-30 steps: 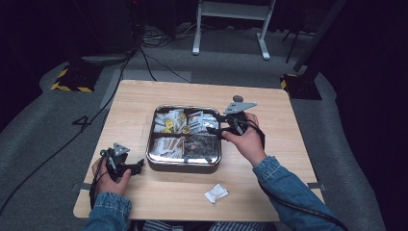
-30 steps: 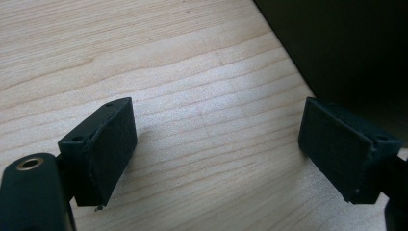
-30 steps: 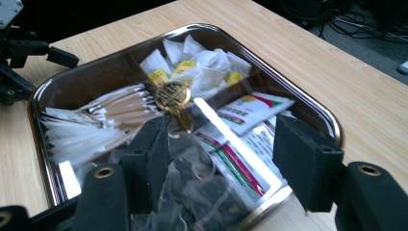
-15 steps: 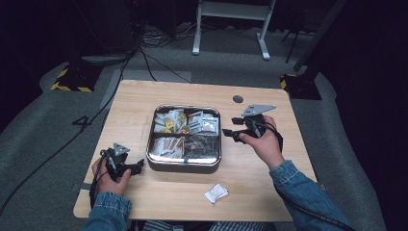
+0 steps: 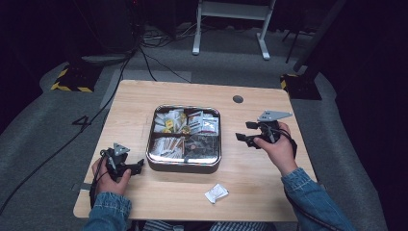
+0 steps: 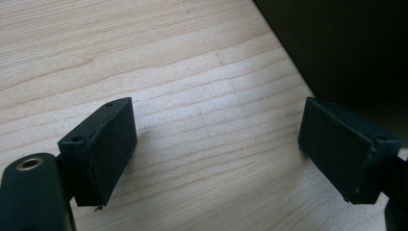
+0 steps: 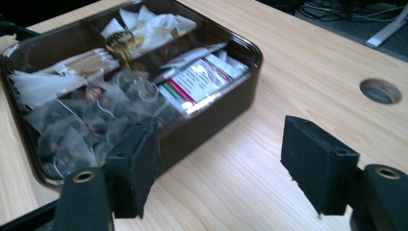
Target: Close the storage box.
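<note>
A square, dark metal tray (image 5: pixel 184 165) of packets sits mid-table, the left gripper (image 5: pixel 136 167) at its eight o'clock and the right gripper (image 5: pixel 243 131) at its three o'clock, both spread wide and empty.

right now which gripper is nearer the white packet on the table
Left. The left gripper is beside the tray's near-left corner, nearer the packet; the right gripper is farther, off the tray's right side.

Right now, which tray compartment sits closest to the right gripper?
The near-right compartment of the tray, holding clear, dark-filled sachets. It lies on the side facing the right gripper; the other three hold white, yellow or tan packets.
</note>
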Motion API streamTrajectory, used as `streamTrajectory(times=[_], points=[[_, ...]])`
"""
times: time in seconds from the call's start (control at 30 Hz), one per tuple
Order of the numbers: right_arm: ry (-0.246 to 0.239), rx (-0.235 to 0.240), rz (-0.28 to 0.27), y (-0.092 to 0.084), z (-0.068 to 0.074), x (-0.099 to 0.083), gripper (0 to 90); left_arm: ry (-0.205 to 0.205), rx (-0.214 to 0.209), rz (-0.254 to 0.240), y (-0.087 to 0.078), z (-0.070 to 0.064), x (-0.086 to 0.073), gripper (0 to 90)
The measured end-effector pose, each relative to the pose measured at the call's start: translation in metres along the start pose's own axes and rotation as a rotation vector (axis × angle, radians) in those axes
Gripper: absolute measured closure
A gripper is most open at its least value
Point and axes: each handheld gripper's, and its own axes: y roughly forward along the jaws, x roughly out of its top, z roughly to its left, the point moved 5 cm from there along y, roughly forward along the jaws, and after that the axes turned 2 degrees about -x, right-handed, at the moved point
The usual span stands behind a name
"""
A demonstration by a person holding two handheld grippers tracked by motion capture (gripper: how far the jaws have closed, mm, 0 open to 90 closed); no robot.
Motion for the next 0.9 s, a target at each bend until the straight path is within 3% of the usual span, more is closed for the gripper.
streamTrajectory(times=[0.4,0.77,0.9], points=[[0.083,-0.048,0.002,-0.017,-0.029,-0.047,23.5,0.003,-0.001,0.003,0.0,0.0,0.001,13.3],[0.142,-0.067,0.003,-0.028,-0.041,-0.085,20.8,0.003,-0.001,0.005,0.001,0.0,0.001,13.0],[0.113,-0.106,-0.009,-0.031,-0.047,-0.095,20.8,0.001,-0.003,0.003,0.001,0.0,0.001,13.0]])
